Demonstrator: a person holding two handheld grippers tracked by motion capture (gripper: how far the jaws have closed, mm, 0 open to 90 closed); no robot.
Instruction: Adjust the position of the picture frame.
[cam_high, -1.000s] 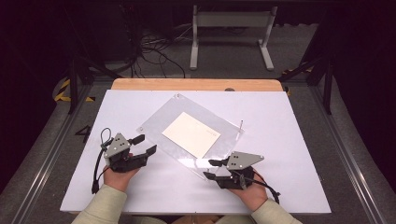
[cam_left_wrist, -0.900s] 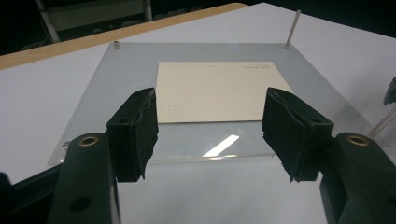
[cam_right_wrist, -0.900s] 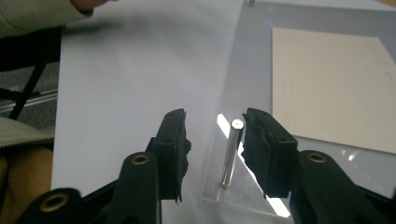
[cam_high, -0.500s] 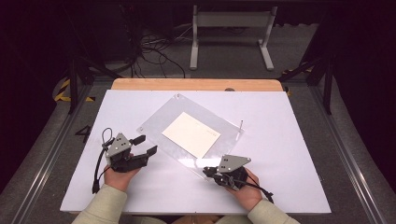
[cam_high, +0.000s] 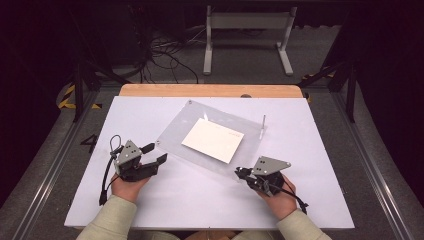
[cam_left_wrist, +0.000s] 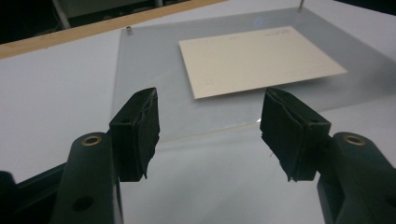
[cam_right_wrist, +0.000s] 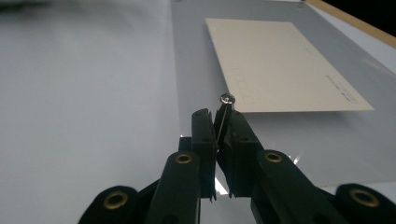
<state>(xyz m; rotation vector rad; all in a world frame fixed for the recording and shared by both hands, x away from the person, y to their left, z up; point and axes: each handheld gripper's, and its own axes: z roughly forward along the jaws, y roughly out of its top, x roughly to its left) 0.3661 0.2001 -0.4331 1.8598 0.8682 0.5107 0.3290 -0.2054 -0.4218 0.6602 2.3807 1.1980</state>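
A clear acrylic plate (cam_high: 197, 117) lies at an angle on the white table, with a cream card (cam_high: 212, 140) on its middle. My right gripper (cam_high: 239, 172) sits at the plate's near corner. In the right gripper view it (cam_right_wrist: 217, 117) is shut on a thin metal pin (cam_right_wrist: 227, 99) with a round head, held over the plate (cam_right_wrist: 187, 56) near the card (cam_right_wrist: 280, 65). My left gripper (cam_high: 156, 153) rests off the plate's left corner. Its jaws (cam_left_wrist: 210, 100) are open, have just closed a little, and hold nothing; they face the plate (cam_left_wrist: 140, 56) and card (cam_left_wrist: 257, 60).
A thin metal pin (cam_high: 263, 125) stands upright at the plate's right corner, and a small stud (cam_high: 189, 102) marks its far corner. The table (cam_high: 320, 165) ends in a wooden strip (cam_high: 210, 90) at the back. Cables and a white stand lie on the floor beyond.
My right gripper's jaws went from open to shut on the pin, and the hand then shifted a little to the right. The left hand stayed in place.
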